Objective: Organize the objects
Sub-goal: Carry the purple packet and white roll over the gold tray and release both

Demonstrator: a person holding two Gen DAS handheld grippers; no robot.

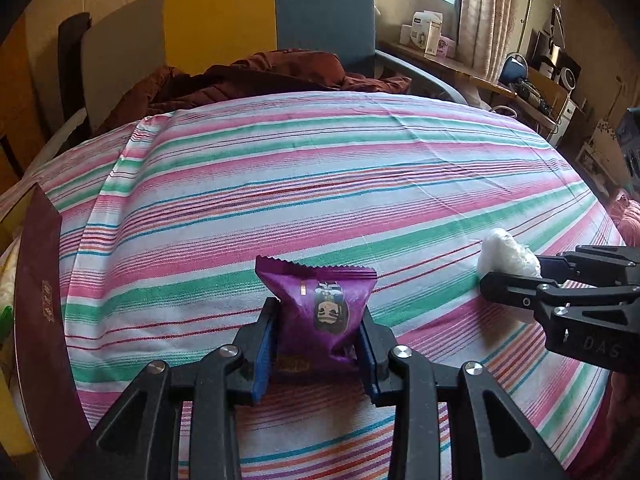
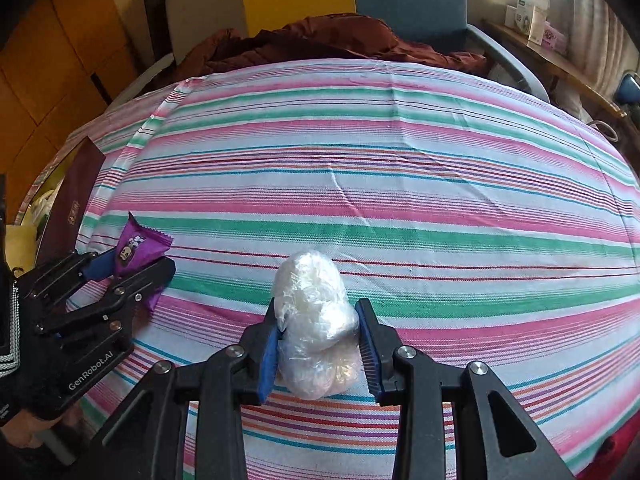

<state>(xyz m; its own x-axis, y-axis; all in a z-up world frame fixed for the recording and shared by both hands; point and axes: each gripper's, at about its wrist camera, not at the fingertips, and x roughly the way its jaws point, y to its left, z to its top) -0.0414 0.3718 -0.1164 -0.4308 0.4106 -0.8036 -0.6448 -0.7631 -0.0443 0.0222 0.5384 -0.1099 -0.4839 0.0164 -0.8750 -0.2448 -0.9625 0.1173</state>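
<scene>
My left gripper (image 1: 318, 320) is shut on a purple snack packet (image 1: 322, 312) and holds it upright over the striped cloth; the packet also shows in the right wrist view (image 2: 138, 250) in the left gripper (image 2: 132, 264). My right gripper (image 2: 318, 326) is shut on a clear plastic-wrapped white bundle (image 2: 316, 324). In the left wrist view the bundle (image 1: 508, 258) sits in the right gripper (image 1: 516, 268) at the right. The two grippers are side by side near the table's front.
A pink, green and white striped cloth (image 1: 320, 184) covers the table. A dark maroon box (image 1: 38, 280) stands at the left edge. A chair with dark red clothing (image 1: 260, 76) is behind the table. Shelves with clutter (image 1: 532, 80) are at the right.
</scene>
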